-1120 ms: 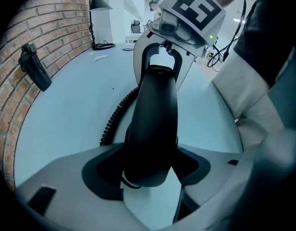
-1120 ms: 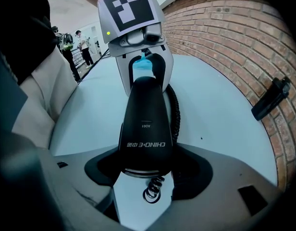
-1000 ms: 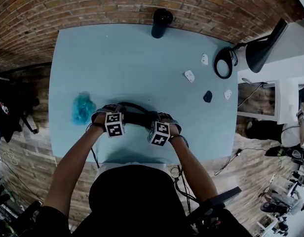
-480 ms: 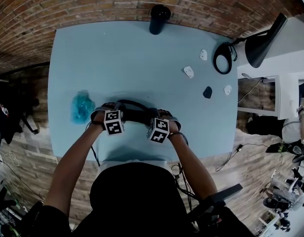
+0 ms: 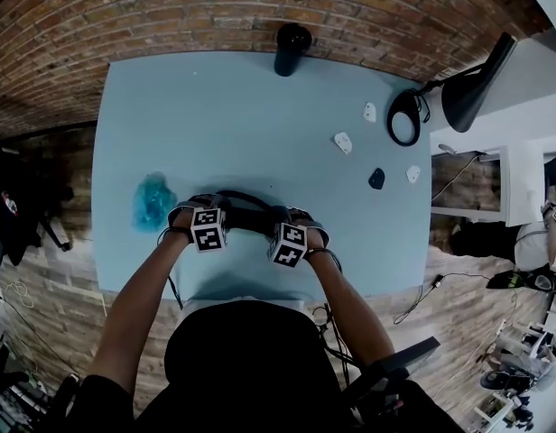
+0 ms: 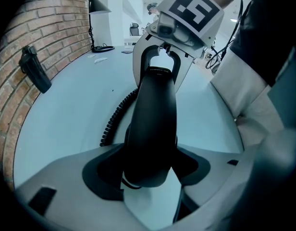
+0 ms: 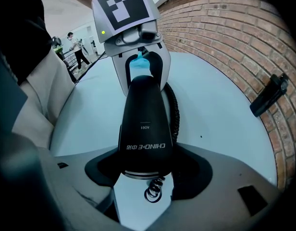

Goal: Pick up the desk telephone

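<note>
Now the black telephone handset lies crosswise near your edge of the blue surface. Your left hand-held gripper is clamped on one end. Your right hand-held gripper is clamped on the other end. Its curly cord runs beside it. A blue crumpled thing sits near your left hand.

The handset lies between the left claw and right claw.
</note>
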A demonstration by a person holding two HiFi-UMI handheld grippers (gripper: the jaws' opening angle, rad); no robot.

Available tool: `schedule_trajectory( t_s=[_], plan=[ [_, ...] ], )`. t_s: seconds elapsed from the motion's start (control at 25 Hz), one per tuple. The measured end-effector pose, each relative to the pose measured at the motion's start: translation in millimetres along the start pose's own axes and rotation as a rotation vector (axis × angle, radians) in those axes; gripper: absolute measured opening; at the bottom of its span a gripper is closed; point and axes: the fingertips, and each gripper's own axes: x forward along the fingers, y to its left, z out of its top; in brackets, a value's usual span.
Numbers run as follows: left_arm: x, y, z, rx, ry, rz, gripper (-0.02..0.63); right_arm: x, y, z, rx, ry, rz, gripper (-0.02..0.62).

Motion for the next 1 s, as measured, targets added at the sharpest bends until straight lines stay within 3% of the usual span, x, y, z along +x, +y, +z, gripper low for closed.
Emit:
schedule_trajectory(
  t_s=[0.36, 0.84, 1.0],
  plan=[
    [0, -1, 0, -0.014, 0.038, 0.023, 0.296, -1, 1, 0, -0.005, -0.022, -0.006, 0.290],
    [-6, -3, 0, -0.019, 0.035, 0.163, 0.296, -1, 1, -1, -0.043, -0.009, -0.091, 0.290],
    [-15, -11, 0, -0.014, 0.044, 0.148, 0.296, -2, 1, -1, -0.063, 0.003, -0.104, 0.290]
  ],
)
